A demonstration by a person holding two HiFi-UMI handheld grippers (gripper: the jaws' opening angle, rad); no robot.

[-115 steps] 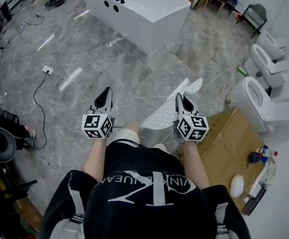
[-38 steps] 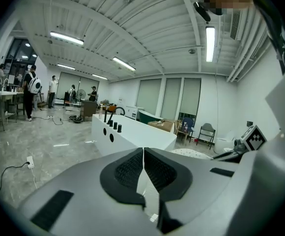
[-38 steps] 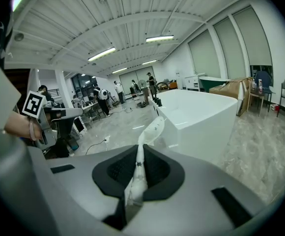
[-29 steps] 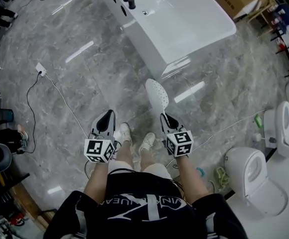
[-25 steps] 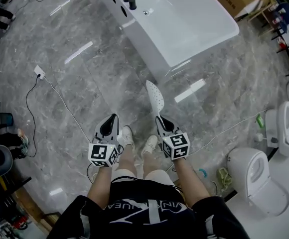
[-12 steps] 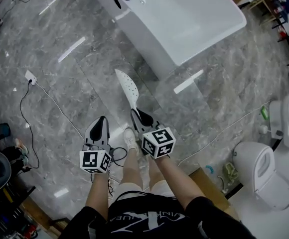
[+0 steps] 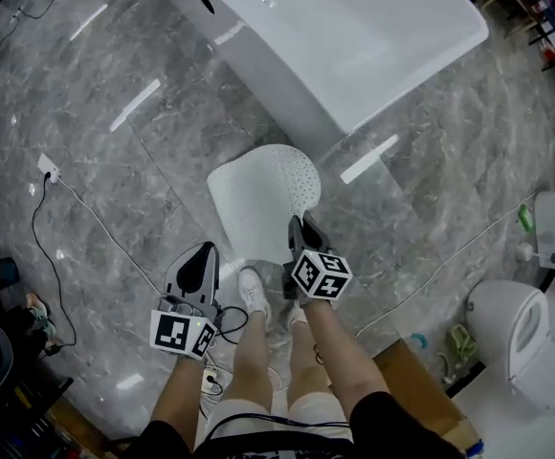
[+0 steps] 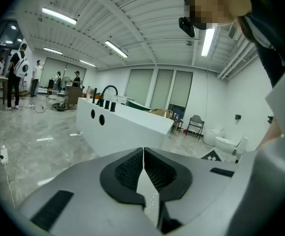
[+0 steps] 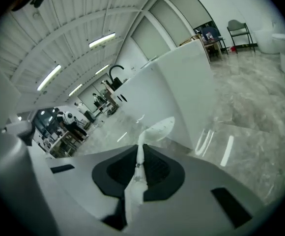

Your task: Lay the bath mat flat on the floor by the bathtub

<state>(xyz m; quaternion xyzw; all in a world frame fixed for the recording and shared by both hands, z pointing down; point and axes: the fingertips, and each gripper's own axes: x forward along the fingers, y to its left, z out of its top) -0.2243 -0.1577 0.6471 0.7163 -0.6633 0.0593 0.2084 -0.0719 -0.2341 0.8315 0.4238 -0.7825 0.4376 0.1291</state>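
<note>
- Swung round since half a second ago, the bath mat [image 7: 263, 194] now shows its whole dotted face to the head view instead of a thin edge, and it sits nearer the bathtub [image 7: 354, 36].
- It spreads out over the floor [image 7: 115, 161] just in front of the tub's near side, held by its near edge only.
- That turn, as I judge it, brings the mat close to the flat lie the task wants, in about the right spot; lowering and letting go remain.
- Pinching that near edge is the right tool [image 7: 301, 229]; its own view shows the jaws pressed onto the white sheet [image 9: 157, 129], which runs out ahead towards the tub [image 9: 172, 87].
- Off to the side, apart from the mat, the left tool [image 7: 199, 258] has its jaws pressed together [image 8: 143, 154].
- A pale sliver low in that gap is hard to read; I take the tool to be empty.
- Whether the mat's far edge already touches the floor cannot be told from any view.
- The gripped strip of mat is hidden behind the right tool in the head view, and the right gripper view sees the mat almost edge-on.
</note>
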